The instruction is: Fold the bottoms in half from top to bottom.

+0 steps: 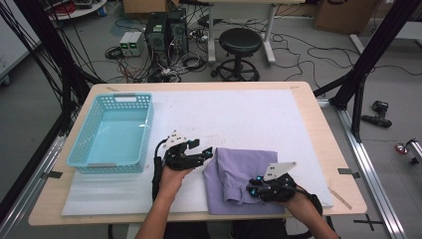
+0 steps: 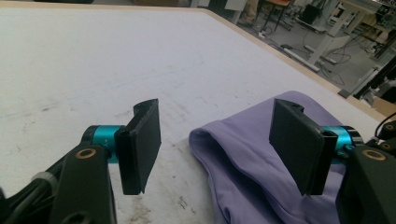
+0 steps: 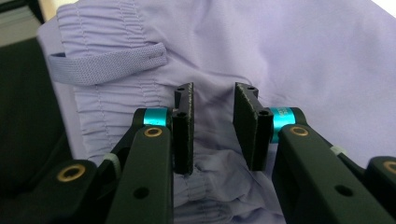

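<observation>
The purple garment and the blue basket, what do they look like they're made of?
The purple garment looks like thin, smooth woven or knit fabric, matte: it creases softly, with a gathered elastic waistband and a webbing loop. The blue basket seems to be moulded plastic, slightly glossy, with lattice walls.

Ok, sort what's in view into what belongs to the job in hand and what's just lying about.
In use: purple garment; left gripper, open beside its edge; right gripper, open over the waistband.

Lying about: blue basket; stool; computers; drill.
</observation>
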